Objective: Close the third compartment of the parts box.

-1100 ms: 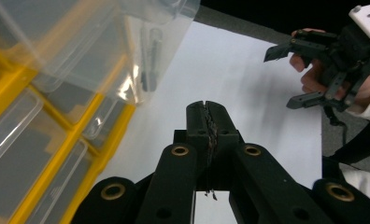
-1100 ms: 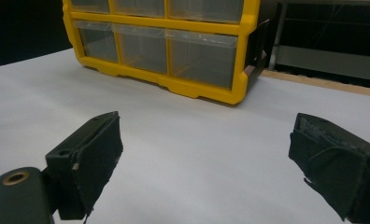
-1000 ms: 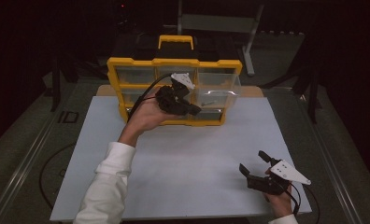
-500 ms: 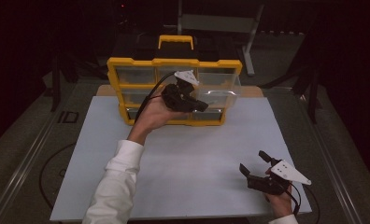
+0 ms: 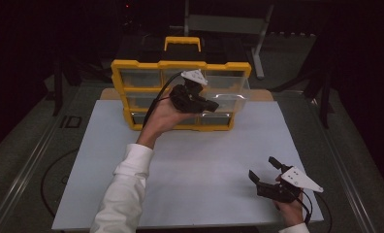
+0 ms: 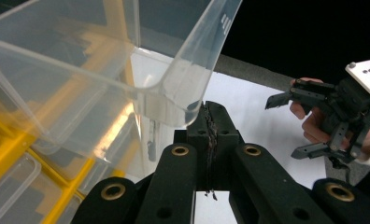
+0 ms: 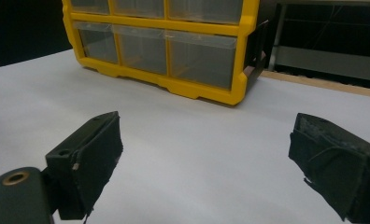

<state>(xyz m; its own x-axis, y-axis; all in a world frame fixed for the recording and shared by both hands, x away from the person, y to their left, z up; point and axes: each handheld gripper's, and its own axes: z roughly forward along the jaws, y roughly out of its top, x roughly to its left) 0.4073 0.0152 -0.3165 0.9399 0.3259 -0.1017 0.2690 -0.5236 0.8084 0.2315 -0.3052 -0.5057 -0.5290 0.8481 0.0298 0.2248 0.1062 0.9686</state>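
My left gripper is raised in front of the yellow drawer cabinet, shut on the thin rim of a clear plastic drawer. In the left gripper view the black pads meet on the lower corner edge of this drawer, which looks empty and tilts up to the left over the cabinet. My right gripper rests low at the near right of the white board, open with nothing between its jaws. It also appears in the left gripper view.
The white board covers the table, with a wooden strip showing behind the cabinet. The cabinet holds several clear drawers and has a yellow carry handle. Dark floor and metal frames lie beyond.
My left gripper has shifted slightly to the right and up with the clear drawer in its jaws. The right gripper has stayed where it was.
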